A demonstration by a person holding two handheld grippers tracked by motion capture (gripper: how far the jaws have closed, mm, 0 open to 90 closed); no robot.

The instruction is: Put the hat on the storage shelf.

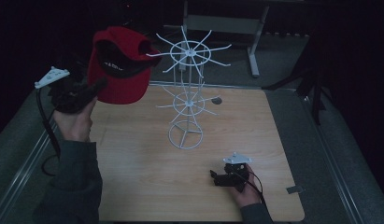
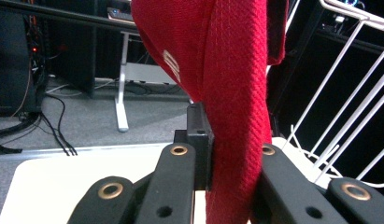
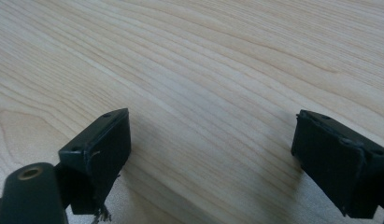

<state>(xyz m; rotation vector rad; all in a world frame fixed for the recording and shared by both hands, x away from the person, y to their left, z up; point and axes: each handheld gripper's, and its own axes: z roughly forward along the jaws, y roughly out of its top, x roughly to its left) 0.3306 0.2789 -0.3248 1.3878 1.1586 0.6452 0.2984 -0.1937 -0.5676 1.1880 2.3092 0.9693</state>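
Red baseball cap [image 1: 118,65] is held aloft at upper left, brim pinched in the left gripper [image 1: 94,89]. White wire rack [image 1: 188,88] lies just right of it. Right gripper [image 1: 222,178], jaws spread, is rested on the table [image 1: 143,172], lower right.

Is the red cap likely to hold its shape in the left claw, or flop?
Probably floppy: the red cap is knit fabric pinched flat in the left claw. Likely light, since it hangs from one edge grip above the table.
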